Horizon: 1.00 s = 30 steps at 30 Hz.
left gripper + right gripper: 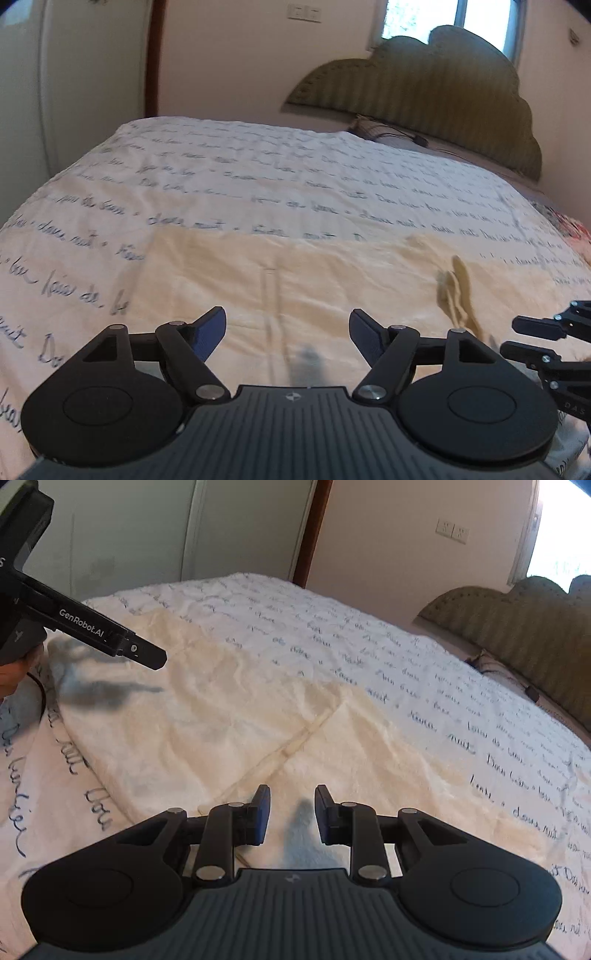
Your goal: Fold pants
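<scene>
- Left tool (pixel 287 334) hangs just above the cream pants (pixel 303 280), its blue-padded fingers (pixel 210 332) spread wide with nothing between them.
- Right tool (pixel 291 814) is also over the pants (pixel 229 716), its fingers parted by a narrower gap and gripping nothing; cloth lies directly under and ahead of it.
- Pants lie flat on the bed's script-printed bedspread (pixel 258 177), near the edge closest to the person, already looking doubled over.
- Long axis, as I judge it, runs side to side across both tools, from one to the other, with a seam (pixel 295 742) crossing between them.
- Right end of the garment shows a loose flap (pixel 456 291) sticking up just ahead of the right tool, which is the nearer one to it.
- Left end lies just ahead of and left of the left tool, so each tool is probably best placed to take its own end for the next fold.
</scene>
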Each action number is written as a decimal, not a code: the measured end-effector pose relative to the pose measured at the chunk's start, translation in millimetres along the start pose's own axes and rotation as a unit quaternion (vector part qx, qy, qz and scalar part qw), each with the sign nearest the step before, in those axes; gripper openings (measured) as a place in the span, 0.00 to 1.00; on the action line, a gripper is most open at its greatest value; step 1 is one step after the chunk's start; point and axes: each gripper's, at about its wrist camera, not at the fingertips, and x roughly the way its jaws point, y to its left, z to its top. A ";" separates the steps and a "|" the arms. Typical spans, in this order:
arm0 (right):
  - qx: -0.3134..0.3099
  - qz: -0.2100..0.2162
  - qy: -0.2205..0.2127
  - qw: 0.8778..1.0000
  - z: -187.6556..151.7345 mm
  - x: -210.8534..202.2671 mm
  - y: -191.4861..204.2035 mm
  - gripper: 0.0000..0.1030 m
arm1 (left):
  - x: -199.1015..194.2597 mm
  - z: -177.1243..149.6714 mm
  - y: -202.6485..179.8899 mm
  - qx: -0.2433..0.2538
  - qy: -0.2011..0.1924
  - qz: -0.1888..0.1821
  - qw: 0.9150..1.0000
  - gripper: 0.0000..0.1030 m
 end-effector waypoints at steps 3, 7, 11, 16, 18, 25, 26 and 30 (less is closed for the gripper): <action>-0.017 0.030 -0.037 0.999 15.5 -4.6 25.8 0.25 | -13.9 0.4 32.7 -0.053 0.004 0.006 0.999 0.74; -0.060 0.090 -0.063 0.992 29.3 -0.1 70.1 0.25 | -32.1 -5.6 68.2 -0.112 0.008 0.007 0.994 0.75; -0.114 0.127 -0.062 0.983 34.8 10.3 112.2 0.25 | -41.6 -17.9 91.3 -0.156 0.025 -0.006 0.987 0.75; -0.148 0.142 -0.051 0.977 39.1 25.1 139.0 0.25 | -33.0 -29.6 114.8 -0.224 0.056 -0.063 0.971 0.76; -0.161 0.143 -0.043 0.976 39.8 31.8 146.8 0.27 | -25.5 -31.1 121.3 -0.259 0.067 -0.103 0.958 0.77; -0.175 0.115 -0.050 0.976 48.9 47.3 161.4 0.41 | -4.6 -28.4 124.6 -0.319 0.059 -0.153 0.933 0.72; -0.185 0.102 -0.052 0.976 50.4 50.7 164.6 0.41 | -5.3 -26.4 121.6 -0.317 0.056 -0.154 0.934 0.58; -0.222 0.076 -0.058 0.970 50.1 57.8 180.5 0.42 | -12.2 -15.8 113.7 -0.288 0.039 -0.137 0.947 0.23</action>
